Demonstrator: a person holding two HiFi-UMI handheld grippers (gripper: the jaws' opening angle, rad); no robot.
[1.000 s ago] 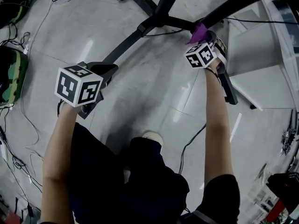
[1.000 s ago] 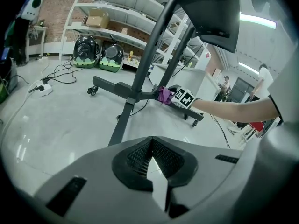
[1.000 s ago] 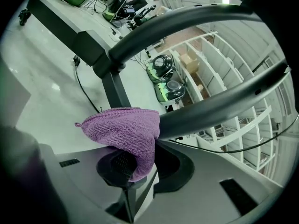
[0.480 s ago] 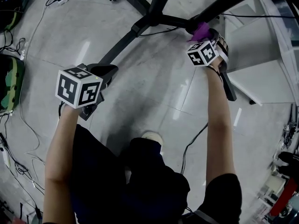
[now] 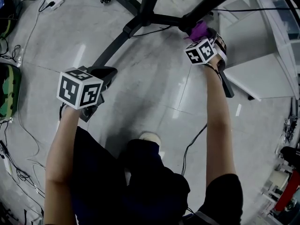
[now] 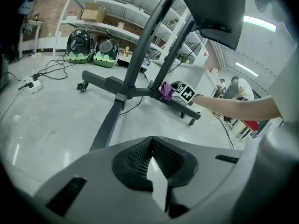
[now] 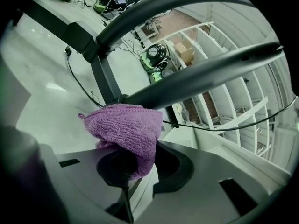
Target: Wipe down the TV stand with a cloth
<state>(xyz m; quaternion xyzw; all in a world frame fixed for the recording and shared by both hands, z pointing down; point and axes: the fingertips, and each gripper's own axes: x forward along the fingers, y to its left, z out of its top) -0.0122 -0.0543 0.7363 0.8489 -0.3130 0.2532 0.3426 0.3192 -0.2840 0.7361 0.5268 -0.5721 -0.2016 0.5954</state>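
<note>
Up at the head view's top right, gripping a purple cloth (image 5: 198,30) in the right gripper (image 5: 202,36) and pressing it against a slanted black tube of the TV stand (image 5: 140,20), beside the hub joining the legs. Catching only a purple tuft past the marker cube from there. Finding the grip itself in the right gripper view: jaws pinching the bunched fabric, its bulk pointing forward and up against the tube's underside, with the tube's long axis running from lower left to upper right. Holding the left gripper (image 5: 102,73) low over the grey floor (image 5: 154,88) near the end of one leg, jaws pressed together on nothing. Looking sideways across the stand in the left gripper view towards white shelves (image 6: 117,3).
</note>
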